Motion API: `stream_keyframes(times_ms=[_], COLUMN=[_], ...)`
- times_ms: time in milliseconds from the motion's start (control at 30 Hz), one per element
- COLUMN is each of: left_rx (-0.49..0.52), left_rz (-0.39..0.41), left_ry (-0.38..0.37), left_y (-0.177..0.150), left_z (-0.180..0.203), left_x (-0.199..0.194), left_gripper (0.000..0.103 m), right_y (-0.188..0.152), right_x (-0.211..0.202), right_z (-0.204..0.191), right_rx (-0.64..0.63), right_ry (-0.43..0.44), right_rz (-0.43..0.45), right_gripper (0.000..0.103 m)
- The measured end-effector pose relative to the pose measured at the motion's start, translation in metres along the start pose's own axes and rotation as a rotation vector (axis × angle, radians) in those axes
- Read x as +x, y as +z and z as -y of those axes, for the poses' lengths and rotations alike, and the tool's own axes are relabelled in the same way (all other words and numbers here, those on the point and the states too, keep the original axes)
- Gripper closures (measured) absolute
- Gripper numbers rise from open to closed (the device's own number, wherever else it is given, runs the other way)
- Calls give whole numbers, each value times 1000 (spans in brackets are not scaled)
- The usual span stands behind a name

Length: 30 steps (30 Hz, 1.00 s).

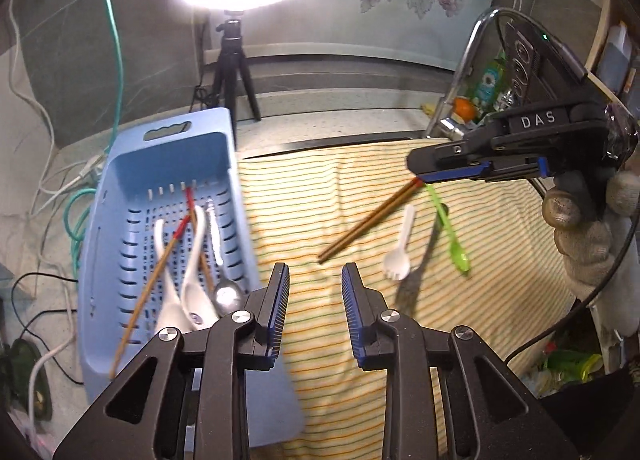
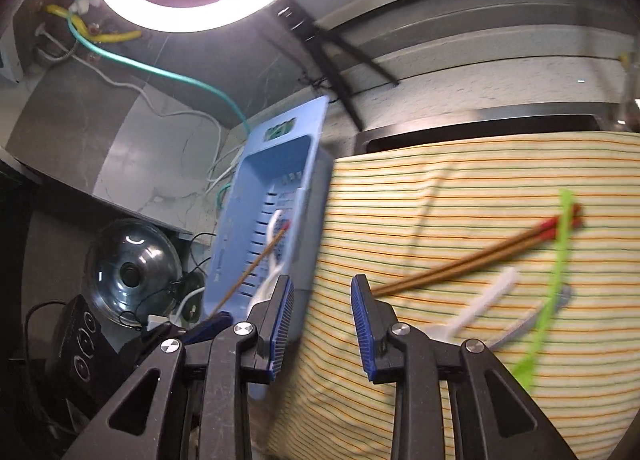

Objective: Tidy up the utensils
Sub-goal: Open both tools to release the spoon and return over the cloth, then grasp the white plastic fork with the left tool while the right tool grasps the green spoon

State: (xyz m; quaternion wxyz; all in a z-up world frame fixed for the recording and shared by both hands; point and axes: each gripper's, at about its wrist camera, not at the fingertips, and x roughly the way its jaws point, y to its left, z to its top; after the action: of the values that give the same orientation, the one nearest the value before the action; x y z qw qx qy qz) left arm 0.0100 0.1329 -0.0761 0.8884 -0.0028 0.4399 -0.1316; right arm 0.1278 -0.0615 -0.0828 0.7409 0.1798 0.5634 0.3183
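A blue slotted basket (image 1: 120,180) stands left of a striped cloth (image 1: 320,188). In it lie red-tipped chopsticks (image 1: 160,264), two white ceramic spoons (image 1: 192,260) and a metal spoon (image 1: 226,292). On the cloth lie a pair of brown chopsticks (image 1: 368,220), a white plastic spork (image 1: 400,256) and a green plastic spoon (image 1: 452,236). My left gripper (image 1: 315,272) hangs open over the cloth beside the basket, nothing between its fingers. My right gripper (image 2: 322,284) is open and empty too, with the brown chopsticks (image 2: 472,264), the spork (image 2: 480,308) and the green spoon (image 2: 556,268) to its right.
A ring light on a tripod (image 1: 236,72) stands behind the basket. A chrome faucet (image 1: 468,60) rises at the back right. Cables (image 1: 80,220) trail left of the basket. A glass pot lid (image 2: 132,264) lies at the left. A gloved hand (image 1: 588,244) holds the right gripper.
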Motion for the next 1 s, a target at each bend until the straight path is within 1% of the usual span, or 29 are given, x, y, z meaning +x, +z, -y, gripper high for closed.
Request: stream_keyframes(times_ms=[100, 233, 333, 400, 467, 533, 600, 733, 833, 900, 1000], left_rx=[21, 29, 21, 20, -5, -50, -51, 33, 125, 161, 182], left_rz=[-11, -31, -56, -87, -115, -145, -180, -228, -262, -281, -313], left_ry=[-13, -18, -27, -20, -33, -59, -62, -71, -54, -60, -69], left_y=[0, 2, 5, 8, 11, 16, 20, 24, 28, 28, 30], left_z=[21, 47, 62, 69, 71, 68, 68, 77, 85, 87, 85], left_x=[5, 22, 39, 56, 71, 88, 103, 120, 128, 134, 144], left_gripper=[78, 78, 78, 78, 78, 78, 78, 78, 78, 78, 78], right_y=[-7, -15, -17, -17, -16, -16, -17, -18, -22, -25, -24], right_x=[-21, -32, -36, -36, -34, -28, -21, -5, 1, 3, 5], right_z=[33, 79, 107, 117, 123, 124, 124, 126, 128, 127, 122], right_rx=[24, 47, 77, 80, 76, 65, 56, 84, 115, 123, 120], right_ry=[-34, -119, -131, -139, -124, -115, -113, -133, -157, -172, -180], right_rz=[3, -8, -35, -56, -82, -109, -127, -128, -119, -113, -110], right_gripper=[76, 76, 76, 76, 76, 76, 76, 76, 76, 76, 76])
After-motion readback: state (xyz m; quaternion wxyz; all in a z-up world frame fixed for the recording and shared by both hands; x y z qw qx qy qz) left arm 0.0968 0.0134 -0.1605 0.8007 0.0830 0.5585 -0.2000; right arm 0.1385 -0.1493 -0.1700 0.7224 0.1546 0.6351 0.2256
